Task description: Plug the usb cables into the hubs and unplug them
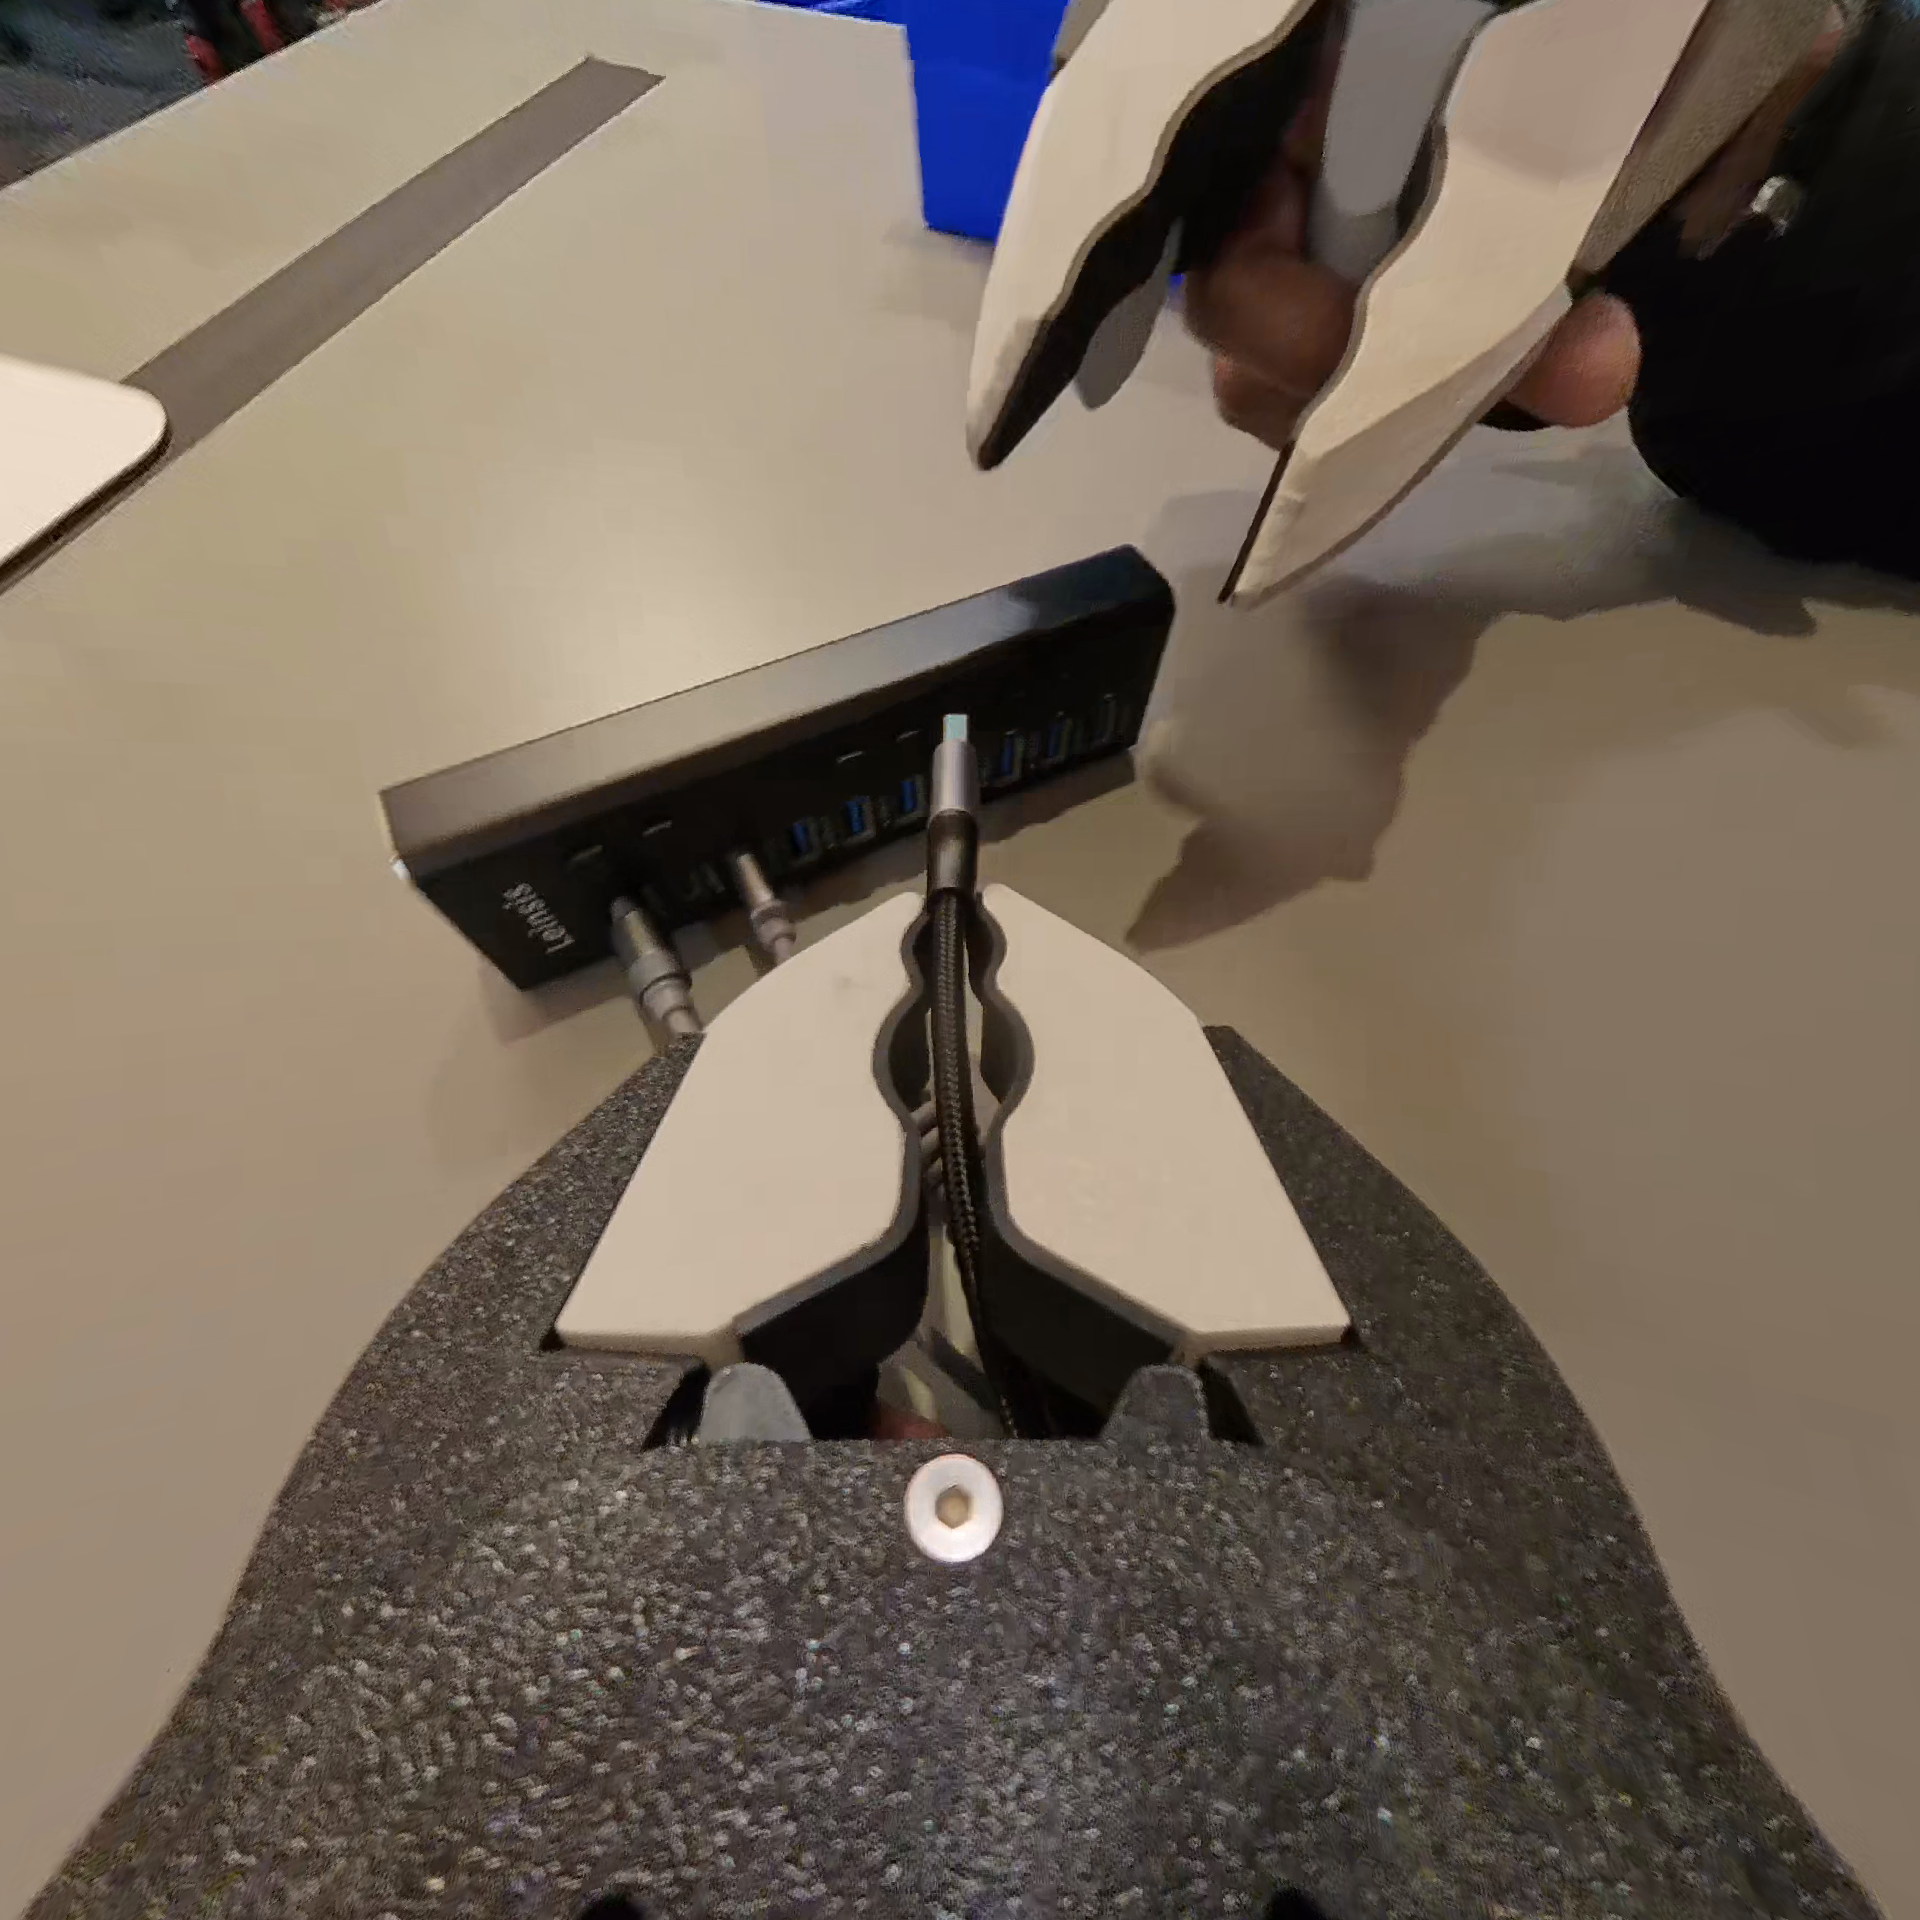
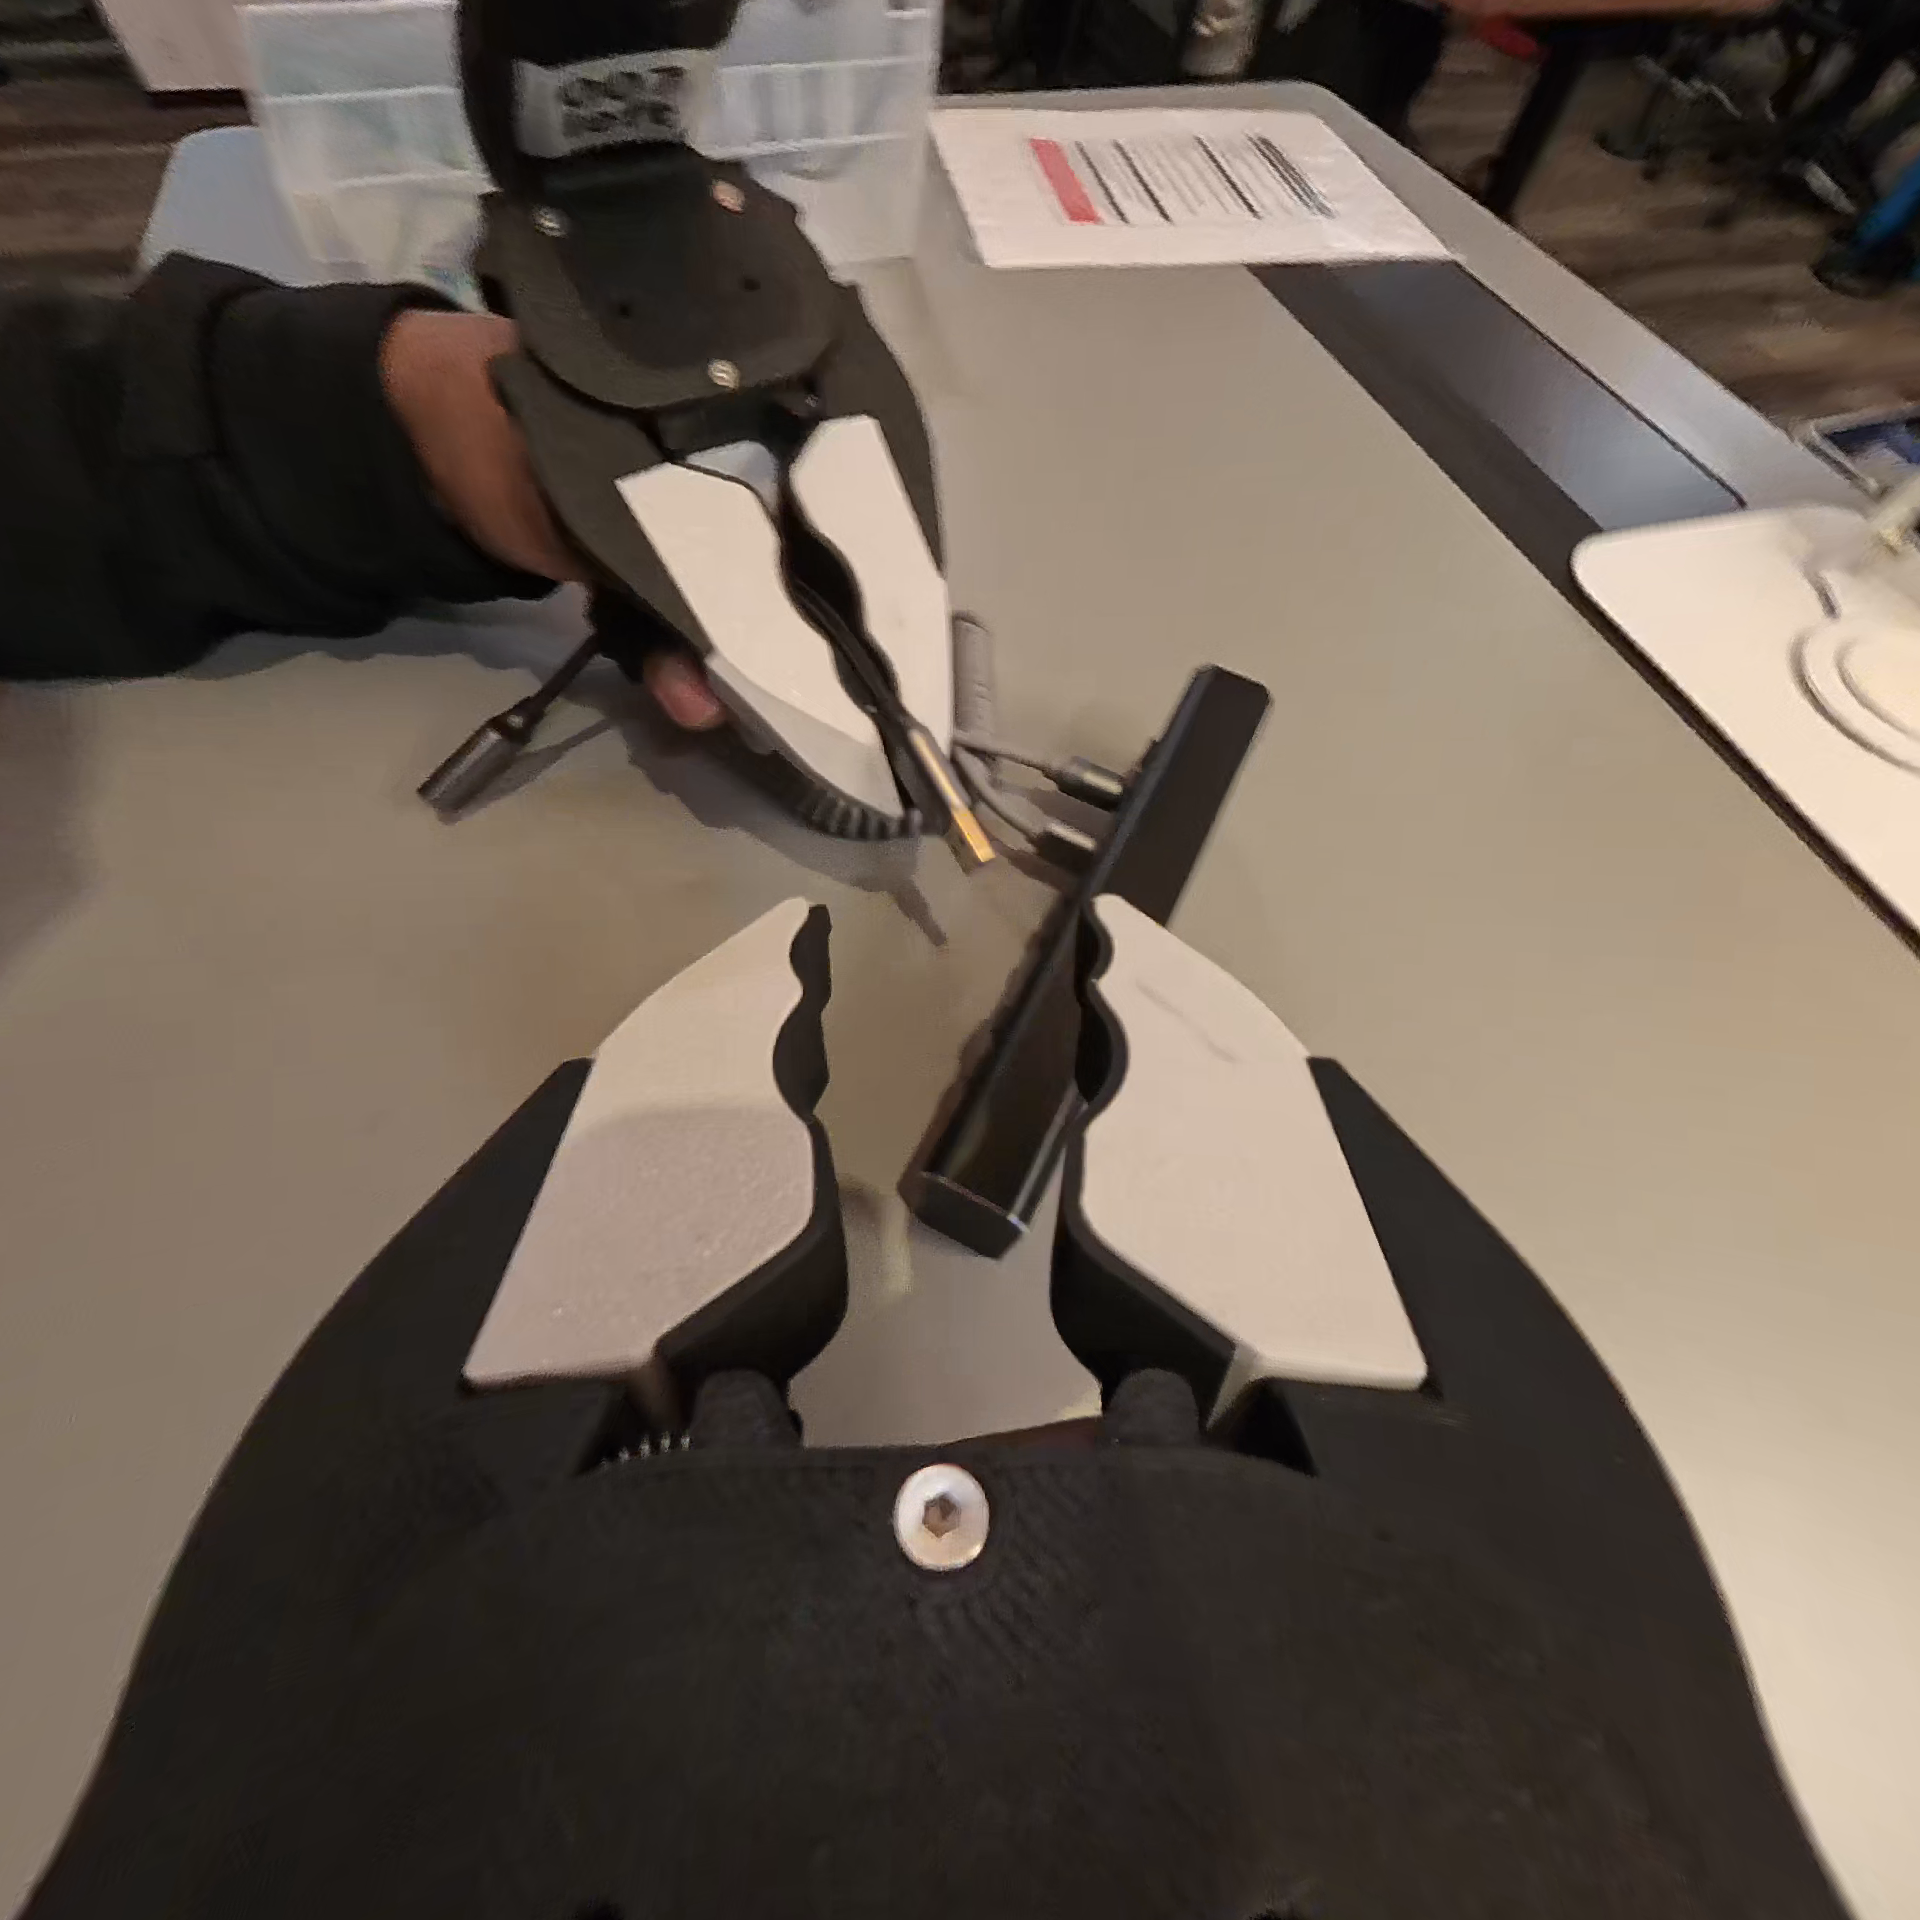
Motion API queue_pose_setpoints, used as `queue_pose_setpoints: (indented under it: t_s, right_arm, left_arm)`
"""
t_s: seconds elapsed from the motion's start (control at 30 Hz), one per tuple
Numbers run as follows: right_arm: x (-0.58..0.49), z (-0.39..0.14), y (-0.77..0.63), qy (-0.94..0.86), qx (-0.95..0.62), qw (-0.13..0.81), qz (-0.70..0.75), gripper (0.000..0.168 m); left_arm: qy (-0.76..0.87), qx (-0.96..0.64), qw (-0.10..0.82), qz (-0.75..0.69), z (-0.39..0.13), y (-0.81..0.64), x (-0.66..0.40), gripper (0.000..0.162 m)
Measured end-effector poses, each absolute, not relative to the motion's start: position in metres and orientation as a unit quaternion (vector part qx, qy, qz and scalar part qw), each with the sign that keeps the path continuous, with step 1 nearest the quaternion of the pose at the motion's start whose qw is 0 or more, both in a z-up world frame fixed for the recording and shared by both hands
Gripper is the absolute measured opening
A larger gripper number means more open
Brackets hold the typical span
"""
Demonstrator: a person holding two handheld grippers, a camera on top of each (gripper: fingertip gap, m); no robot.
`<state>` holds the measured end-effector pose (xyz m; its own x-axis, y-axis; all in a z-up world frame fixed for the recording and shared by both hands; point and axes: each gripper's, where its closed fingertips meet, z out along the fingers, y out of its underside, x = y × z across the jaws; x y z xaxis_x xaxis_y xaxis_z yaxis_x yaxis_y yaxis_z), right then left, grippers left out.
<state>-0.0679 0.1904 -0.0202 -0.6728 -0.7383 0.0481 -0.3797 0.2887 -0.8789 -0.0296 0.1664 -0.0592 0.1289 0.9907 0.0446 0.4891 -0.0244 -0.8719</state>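
Observation:
A long black USB hub (image 1: 727,748) lies on the grey table, with a row of blue ports facing me. Two cables (image 1: 634,945) are plugged in near its left end. My left gripper (image 1: 951,904) is shut on a black braided USB cable (image 1: 951,1039). Its metal plug (image 1: 954,732) points at a middle port, just short of the hub. My right gripper (image 2: 956,920) is open and empty, hovering over the hub's near end (image 2: 997,1132). It shows at the upper right in the left wrist view (image 1: 1112,530). The left gripper (image 2: 894,769) and the plug (image 2: 971,842) also show in the right wrist view.
A loose cable connector (image 2: 468,764) lies on the table to the left. A white tray (image 2: 1766,665) sits at the right edge and a printed sheet (image 2: 1174,187) at the back. A blue box (image 1: 977,135) stands behind the hub. Some 7 cm of space lies between my two pairs of fingers. The long black USB hub (image 1: 727,748) is about 5 cm from my left fingertips. The right camera catches it too, in the right wrist view (image 2: 1137,816).

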Motion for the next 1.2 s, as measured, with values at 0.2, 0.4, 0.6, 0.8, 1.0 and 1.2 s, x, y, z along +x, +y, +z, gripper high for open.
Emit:
queue_pose_setpoints:
  t_s: [0.2,0.4,0.6,0.8,1.0,1.2]
  right_arm:
    - [-0.082,-0.049,0.180,0.837,-0.320,0.170,-0.410,0.056]
    - [-0.073,-0.035,0.174,0.832,-0.317,0.146,-0.432,0.049]
    - [-0.087,-0.053,0.176,0.855,-0.295,0.132,-0.406,0.047]
    - [-0.091,-0.064,0.182,0.860,-0.288,0.147,-0.395,0.045]
    - [-0.090,-0.069,0.183,0.860,-0.291,0.145,-0.394,0.045]
    - [-0.091,-0.049,0.184,0.833,-0.306,0.131,-0.442,0.044]
  left_arm:
    - [-0.641,-0.587,0.403,0.286,-0.064,0.159,-0.022,0.004]
    - [-0.627,-0.545,0.481,0.281,-0.042,0.168,-0.019,0.004]
    - [-0.571,-0.496,0.589,0.285,-0.003,0.173,-0.013,0.000]
    - [-0.547,-0.479,0.628,0.278,0.007,0.175,-0.010,0.000]
    - [-0.558,-0.489,0.615,0.268,-0.001,0.177,-0.013,0.000]
    - [-0.603,-0.526,0.541,0.261,-0.025,0.186,-0.026,0.000]
